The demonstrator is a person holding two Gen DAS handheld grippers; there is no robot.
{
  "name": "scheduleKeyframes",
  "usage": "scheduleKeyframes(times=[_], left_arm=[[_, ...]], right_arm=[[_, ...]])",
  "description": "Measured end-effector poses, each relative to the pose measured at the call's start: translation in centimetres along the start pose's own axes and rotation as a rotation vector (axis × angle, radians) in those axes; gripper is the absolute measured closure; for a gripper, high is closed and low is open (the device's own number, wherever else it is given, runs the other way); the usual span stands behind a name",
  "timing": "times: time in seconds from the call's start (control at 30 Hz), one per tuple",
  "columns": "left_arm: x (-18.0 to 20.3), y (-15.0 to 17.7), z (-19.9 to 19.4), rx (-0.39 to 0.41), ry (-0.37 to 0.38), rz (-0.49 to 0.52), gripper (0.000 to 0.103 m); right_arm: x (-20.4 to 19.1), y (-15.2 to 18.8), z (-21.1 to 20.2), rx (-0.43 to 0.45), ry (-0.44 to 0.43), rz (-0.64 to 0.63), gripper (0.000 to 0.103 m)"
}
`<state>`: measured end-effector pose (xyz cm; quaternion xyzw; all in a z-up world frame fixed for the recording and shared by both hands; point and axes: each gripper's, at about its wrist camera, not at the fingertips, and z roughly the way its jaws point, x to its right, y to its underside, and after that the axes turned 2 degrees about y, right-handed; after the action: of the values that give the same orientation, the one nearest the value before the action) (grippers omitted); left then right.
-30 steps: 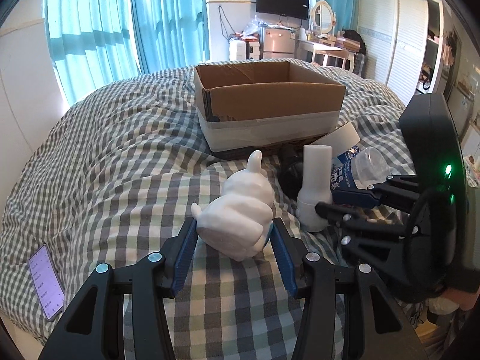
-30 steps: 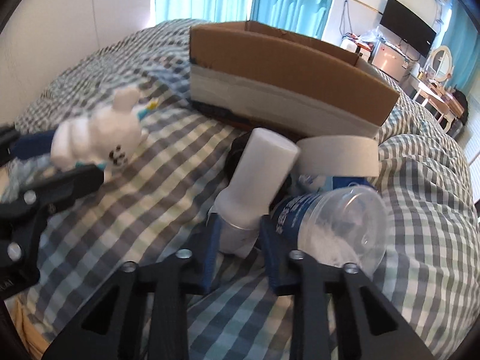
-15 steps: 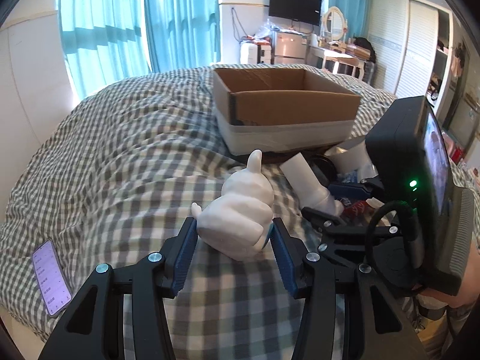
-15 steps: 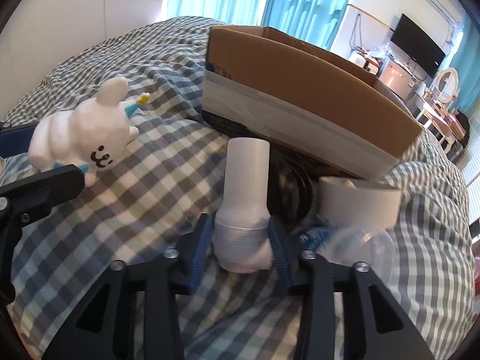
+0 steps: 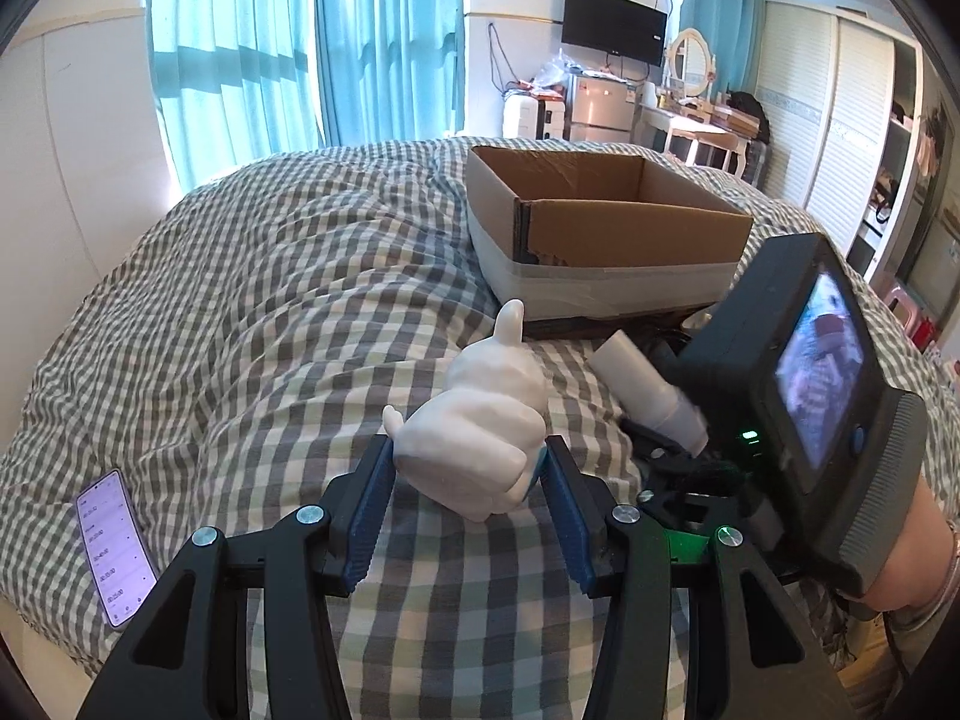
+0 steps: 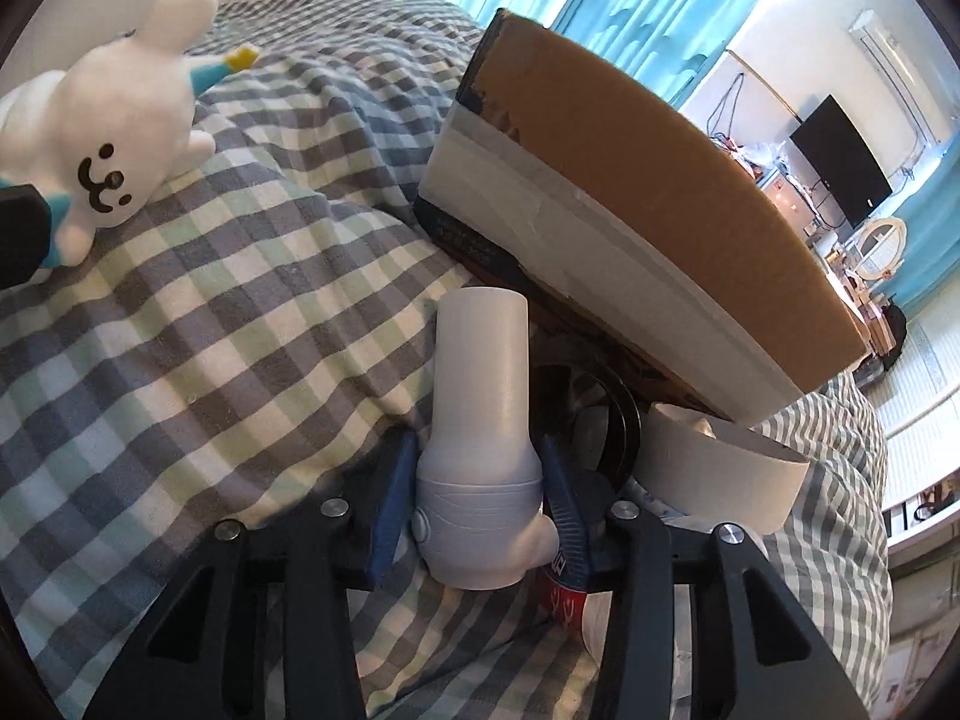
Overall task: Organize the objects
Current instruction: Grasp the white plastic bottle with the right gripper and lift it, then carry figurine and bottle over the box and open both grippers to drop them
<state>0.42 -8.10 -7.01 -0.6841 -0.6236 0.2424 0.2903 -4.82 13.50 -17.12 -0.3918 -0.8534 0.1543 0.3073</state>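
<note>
- A white plush toy (image 5: pixel 480 426) is pinched between the blue pads of the left gripper (image 5: pixel 468 480), above a bed covered in a grey-and-white checked blanket (image 5: pixel 270 324).
- In the right wrist view, the same plush toy (image 6: pixel 108 144) is seen at the upper left, showing a smiling face.
- A white bottle-shaped object (image 6: pixel 480 438) is clamped at its wide base by the right gripper (image 6: pixel 477 516), its narrow end pointing towards a cardboard box (image 6: pixel 630 228).
- The open cardboard box (image 5: pixel 606 228) is placed on the blanket beyond both grippers.
- A roll of white tape (image 6: pixel 720 468) is seen just right of the bottle, near the box.
- A lit phone (image 5: pixel 114 546) is seen lying at the blanket's left edge.
</note>
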Motion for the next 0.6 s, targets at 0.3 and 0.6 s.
scheduleKeyframes(times=[0.3,0.6], left_arm=[[0.4,-0.1,-0.7,0.007,0.0,0.009,0.052],[1.8,-1.3,-1.3,0.024,0.007,0.037,0.052]], right_arm=[[2.8,0.5,-5.5,0.103,-0.061,0.089,0.06],[7.3,0.2,-9.7,0.195,-0.129,0.196,0.06]])
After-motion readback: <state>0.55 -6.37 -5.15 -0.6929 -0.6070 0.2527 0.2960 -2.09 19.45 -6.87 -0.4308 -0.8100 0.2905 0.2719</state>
